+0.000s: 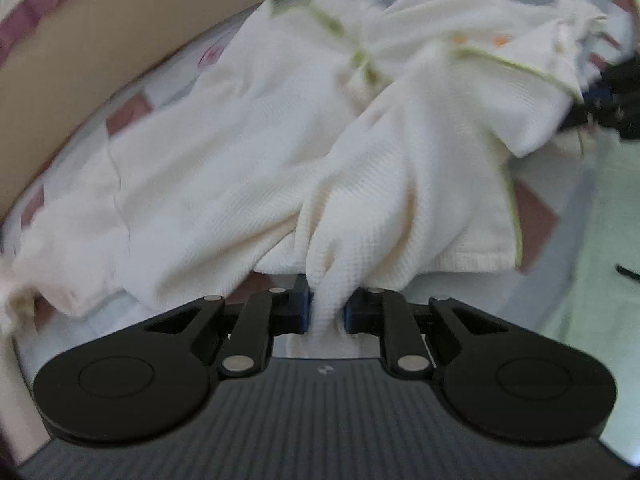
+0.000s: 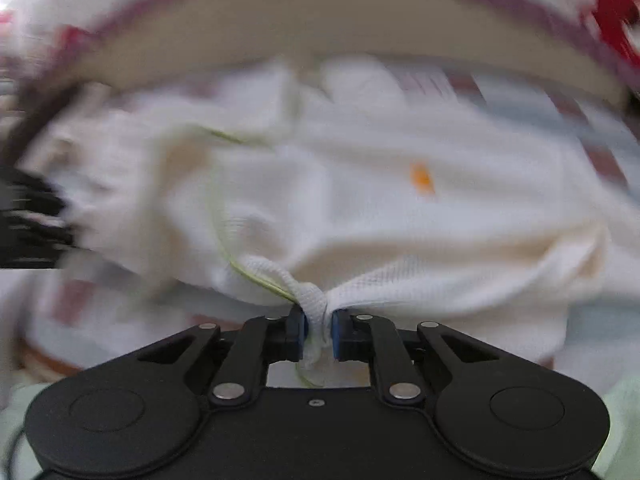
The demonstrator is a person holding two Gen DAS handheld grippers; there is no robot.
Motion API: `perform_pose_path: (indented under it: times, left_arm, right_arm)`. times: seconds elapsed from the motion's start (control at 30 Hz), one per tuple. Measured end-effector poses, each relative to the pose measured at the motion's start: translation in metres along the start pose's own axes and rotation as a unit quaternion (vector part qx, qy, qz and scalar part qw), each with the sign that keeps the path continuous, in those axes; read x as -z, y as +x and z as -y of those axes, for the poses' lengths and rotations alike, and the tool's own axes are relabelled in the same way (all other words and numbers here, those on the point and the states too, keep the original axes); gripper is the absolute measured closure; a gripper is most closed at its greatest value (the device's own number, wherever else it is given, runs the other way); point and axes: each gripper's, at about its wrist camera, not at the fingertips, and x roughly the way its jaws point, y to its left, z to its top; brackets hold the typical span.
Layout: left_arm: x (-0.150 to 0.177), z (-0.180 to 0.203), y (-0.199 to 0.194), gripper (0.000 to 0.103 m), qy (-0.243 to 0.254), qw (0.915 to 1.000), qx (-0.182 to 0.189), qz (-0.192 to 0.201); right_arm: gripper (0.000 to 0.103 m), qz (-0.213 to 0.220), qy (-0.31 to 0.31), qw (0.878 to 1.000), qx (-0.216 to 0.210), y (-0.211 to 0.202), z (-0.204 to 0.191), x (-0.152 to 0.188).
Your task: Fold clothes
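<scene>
Left wrist view
- Left claw (image 1: pixel 327 312): clamped on a bunched fold of the cream garment (image 1: pixel 248 168); cloth fills the gap between my blue pads (image 1: pixel 306 304) and spills out behind them.
- Garment: waffle-knit, cream, with thin green piping (image 1: pixel 516 66) and two small orange dots (image 1: pixel 499 41); it lies crumpled and spread on the patterned bed cover (image 1: pixel 128 114), pulled up toward my claw.
- Bed cover: pale, with dull red squares and grey bands.
- Far edge: a tan board (image 1: pixel 80 64) runs along behind the bed cover.
- Right side: something black (image 1: pixel 616 96) at the garment's far corner, blurred; likely my other claw, cannot tell.

Right wrist view
- Right claw (image 2: pixel 319 330): pinched tight on a twisted edge of the same garment, green piping running into the grip.
- Garment: stretches away from my pads, heavily blurred; one orange dot (image 2: pixel 421 178) shows.
- Left edge: a black blurred shape (image 2: pixel 32 220), cannot tell what.
- Background: tan board (image 2: pixel 320 32), red-and-white cloth (image 2: pixel 616 8) above it.
</scene>
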Motion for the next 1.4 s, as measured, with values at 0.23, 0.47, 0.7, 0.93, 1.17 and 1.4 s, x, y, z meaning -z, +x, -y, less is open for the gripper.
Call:
perform_pose_path:
  times: [0.23, 0.47, 0.7, 0.93, 1.17, 1.4]
  left_arm:
    - [-0.016, -0.012, -0.111, 0.089, -0.007, 0.9949, 0.081, 0.059]
    - [0.004, 0.008, -0.129, 0.081, 0.079, 0.9774, 0.195, -0.020]
    - [0.007, 0.039, -0.073, 0.061, 0.123, 0.9746, 0.139, -0.125]
    - [-0.046, 0.040, -0.096, 0.054, 0.182, 0.9711, 0.047, -0.147]
    - [-0.129, 0.023, -0.125, 0.047, 0.183, 0.9744, -0.029, -0.127]
    - [-0.206, 0.018, -0.095, 0.037, 0.156, 0.9868, -0.020, -0.040]
  right_arm:
    - [0.088, 0.041, 0.027, 0.996, -0.077, -0.142, -0.011, -0.035]
    - [0.088, -0.067, 0.047, 0.974, -0.213, -0.190, -0.033, -0.011]
    - [0.070, -0.178, 0.110, 0.953, -0.220, -0.122, -0.047, 0.050]
    - [0.062, -0.022, 0.092, 0.956, -0.277, -0.155, -0.035, 0.017]
    - [0.058, 0.078, 0.131, 0.964, -0.217, -0.131, 0.014, -0.045]
    - [0.056, 0.147, 0.173, 0.962, -0.154, -0.045, 0.096, -0.079]
